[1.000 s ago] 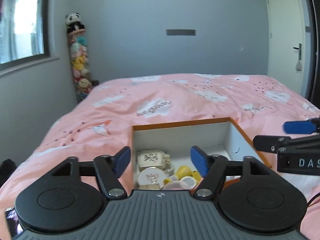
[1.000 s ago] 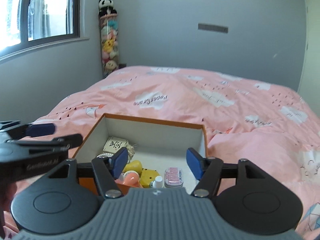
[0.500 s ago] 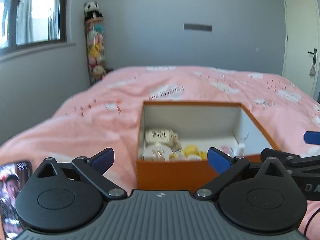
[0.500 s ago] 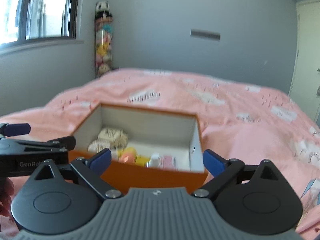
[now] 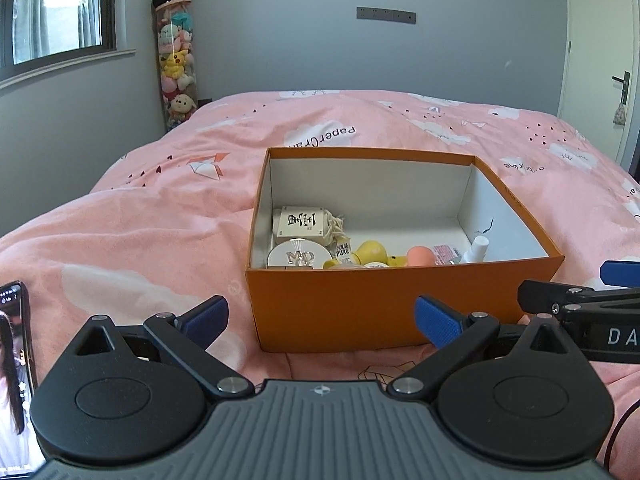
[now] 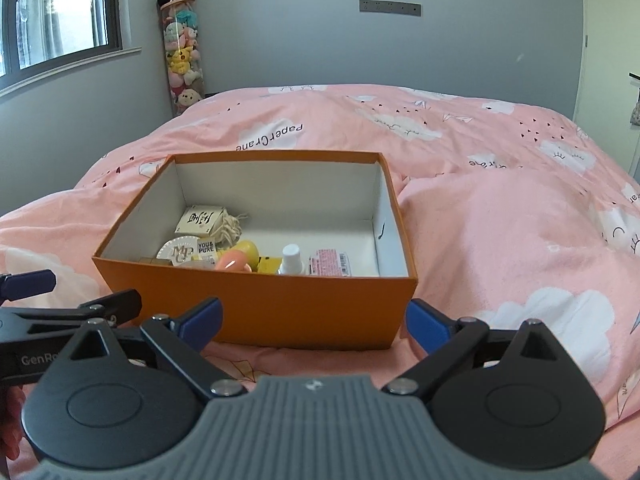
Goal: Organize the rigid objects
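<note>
Left wrist view: we have the left gripper (image 5: 320, 316) released, jaws wide, nothing between them, just near of the orange box (image 5: 400, 304) on the pink duvet (image 5: 140, 220). Small items sit along the box's near wall. Risk: a jaw catches the wall and shoves the box across the soft bedding. Readable: "YOU & PURE" tube (image 5: 343, 249), "MP" round tin (image 5: 297, 255), "PaperCrane" on the duvet.

Right wrist view: right gripper (image 6: 314, 322) also released and empty, box at its near side. The white-capped bottle (image 6: 291, 259) (upright, tightly packed) could tip if we reach in. "GenRo…" shows on the other gripper at left.
</note>
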